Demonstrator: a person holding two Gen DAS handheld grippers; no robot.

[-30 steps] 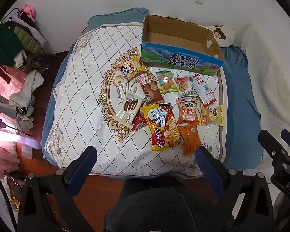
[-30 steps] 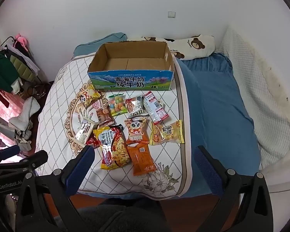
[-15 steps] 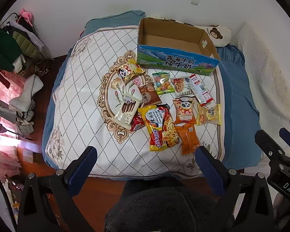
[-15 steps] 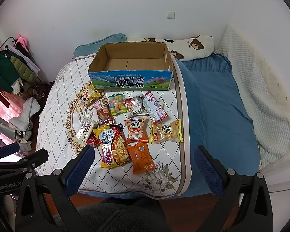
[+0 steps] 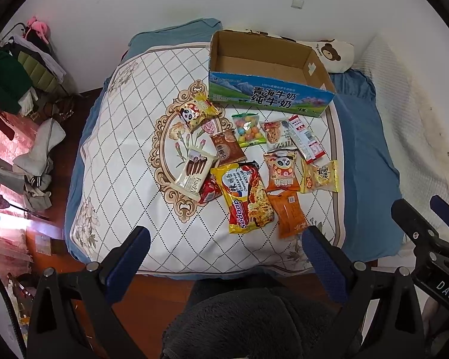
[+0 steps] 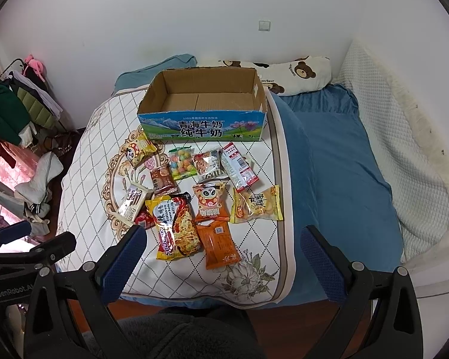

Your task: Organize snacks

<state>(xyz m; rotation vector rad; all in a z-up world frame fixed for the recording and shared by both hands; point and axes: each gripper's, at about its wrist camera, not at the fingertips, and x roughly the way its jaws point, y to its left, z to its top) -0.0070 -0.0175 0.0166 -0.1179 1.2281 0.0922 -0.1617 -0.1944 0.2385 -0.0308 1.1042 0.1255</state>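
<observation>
Several snack packets lie in a loose cluster on a white patterned quilt (image 5: pixel 119 155) (image 6: pixel 83 203): a yellow noodle pack (image 5: pixel 245 197) (image 6: pixel 176 227), an orange packet (image 5: pixel 287 212) (image 6: pixel 220 243), a panda packet (image 5: pixel 281 170) (image 6: pixel 209 202) and a bag of coloured balls (image 5: pixel 248 128) (image 6: pixel 181 163). Behind them stands an empty open cardboard box (image 5: pixel 269 68) (image 6: pixel 203 104) with a blue printed front. My left gripper (image 5: pixel 224 254) and right gripper (image 6: pixel 221 254) both hang open above the bed's near edge, holding nothing.
Blue bedding (image 6: pixel 338 161) covers the bed's right half, with a bear-print pillow (image 6: pixel 296 73) at the wall. Clothes pile on a rack (image 5: pixel 12 83) and the floor at left. A person's dark fleece sleeve (image 6: pixel 176 335) fills the bottom. The other gripper (image 5: pixel 434 239) shows at right.
Both views have drifted slightly, so the bed and snacks sit a bit differently in frame. The snacks and box have not moved, and both grippers stay open.
</observation>
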